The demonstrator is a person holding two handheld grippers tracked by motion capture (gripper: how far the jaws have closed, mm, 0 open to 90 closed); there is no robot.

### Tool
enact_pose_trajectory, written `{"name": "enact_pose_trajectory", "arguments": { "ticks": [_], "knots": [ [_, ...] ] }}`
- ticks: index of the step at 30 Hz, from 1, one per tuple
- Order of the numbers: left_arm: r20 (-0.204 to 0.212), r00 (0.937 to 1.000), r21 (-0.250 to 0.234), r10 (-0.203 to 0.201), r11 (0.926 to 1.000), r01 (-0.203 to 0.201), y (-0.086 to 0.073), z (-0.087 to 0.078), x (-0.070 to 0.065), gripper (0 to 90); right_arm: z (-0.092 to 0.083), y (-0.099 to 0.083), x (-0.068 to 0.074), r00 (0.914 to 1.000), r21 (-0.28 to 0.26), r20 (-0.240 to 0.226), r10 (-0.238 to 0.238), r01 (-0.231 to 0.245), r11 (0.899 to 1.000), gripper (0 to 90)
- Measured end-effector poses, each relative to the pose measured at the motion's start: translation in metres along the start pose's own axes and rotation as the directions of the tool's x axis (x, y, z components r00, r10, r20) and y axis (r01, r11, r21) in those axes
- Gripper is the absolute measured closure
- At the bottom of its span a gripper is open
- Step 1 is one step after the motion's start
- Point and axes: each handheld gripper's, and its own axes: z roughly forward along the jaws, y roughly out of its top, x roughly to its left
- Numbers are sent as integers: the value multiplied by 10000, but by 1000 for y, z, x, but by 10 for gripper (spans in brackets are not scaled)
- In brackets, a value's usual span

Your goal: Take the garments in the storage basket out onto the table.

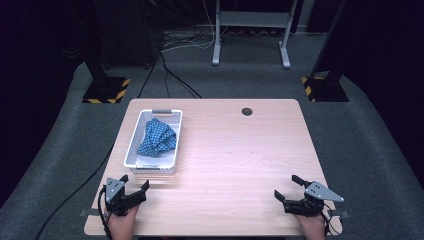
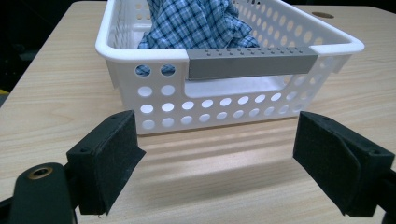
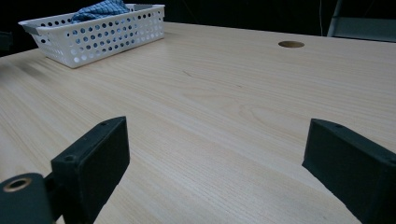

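- High view: above the near edge of the pale wooden table [image 1: 240, 165], facing forward and down, far off.
- Left gripper view: low, close to the white perforated plastic basket [image 2: 154, 100] by the table's left edge.
- Right gripper view: low at the near right corner; shares that basket [image 3: 100, 35], farther off.

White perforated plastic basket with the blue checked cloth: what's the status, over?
Left gripper open, facing white perforated plastic basket. Right gripper open over bare table. Blue checked cloth bunched inside. Nothing in the way.
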Motion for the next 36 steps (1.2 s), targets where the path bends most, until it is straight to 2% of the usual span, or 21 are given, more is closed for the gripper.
{"name": "enact_pose_trajectory", "arguments": {
  "ticks": [4, 10, 18, 25, 30, 36],
  "knots": [
    [-26, 9999, 68, -127, 9999, 127, 0, 0, 1, 152, 0, 0, 0, 10000, 2, 5, 8, -8, 10000, 60],
    [-61, 9999, 185, -113, 9998, 114, 1, 0, 1, 159, 0, 0, 0, 10000, -8, 15, -6, 6, 10000, 60],
    [-18, 9996, -101, -295, 9995, 295, 11, -8, 2, 159, 0, 0, 0, 10000, -21, 14, -28, 28, 10000, 60],
    [-6, 9999, -285, -127, 9995, 127, 23, -14, -2, 161, 0, 0, 1, 10000, -35, -4, -60, 60, 10000, 60],
    [144, 9995, -452, -274, 9986, 281, 33, -19, -3, 165, 0, 0, 1, 10000, -46, -9, -72, 72, 10000, 60],
    [50, 10000, -540, -69, 9985, 71, 42, -22, -5, 165, -1, 0, 1, 10000, -52, -45, -72, 72, 10000, 59]
  ]
}}
